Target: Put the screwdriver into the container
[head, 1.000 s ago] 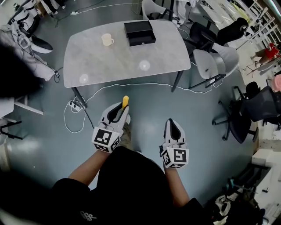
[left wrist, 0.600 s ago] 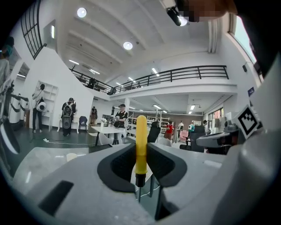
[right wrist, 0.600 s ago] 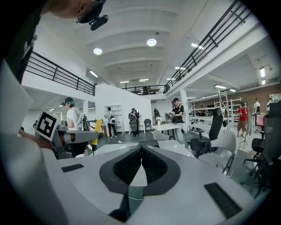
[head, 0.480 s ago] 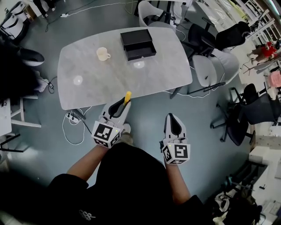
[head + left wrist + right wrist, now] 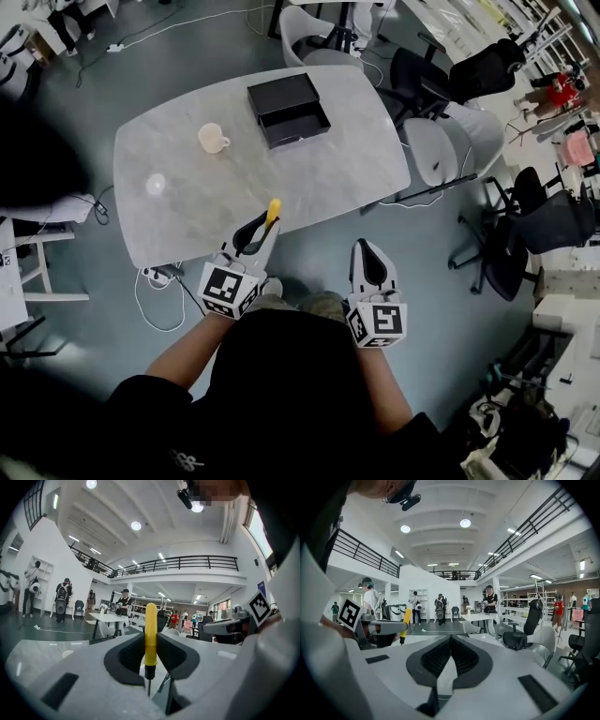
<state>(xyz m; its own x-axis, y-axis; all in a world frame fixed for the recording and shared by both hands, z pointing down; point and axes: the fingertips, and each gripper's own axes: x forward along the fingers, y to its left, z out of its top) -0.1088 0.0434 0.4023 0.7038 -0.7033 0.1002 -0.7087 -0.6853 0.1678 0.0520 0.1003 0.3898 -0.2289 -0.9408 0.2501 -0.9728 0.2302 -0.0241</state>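
My left gripper [image 5: 265,226] is shut on a yellow-handled screwdriver [image 5: 272,210], whose handle sticks up past the fingertips at the near edge of the grey table [image 5: 187,225]. In the left gripper view the yellow screwdriver [image 5: 150,634] stands upright, pinched between the black pads, its dark shaft pointing down. The black open container [image 5: 288,109] lies at the table's far side. My right gripper [image 5: 367,258] hangs over the floor to the right, jaws shut with nothing between them [image 5: 450,644]. From the right gripper view the screwdriver [image 5: 406,620] shows at the left.
A cream mug [image 5: 213,139] stands on the table left of the container. Grey and black office chairs [image 5: 441,141] crowd the table's right side. A white cable and power strip [image 5: 155,277] lie on the floor under the table's near-left corner.
The table has drawn nearer and lower in the head view as I stepped toward it. The left gripper with the screwdriver now reaches the table's near edge. Both grips are unchanged.
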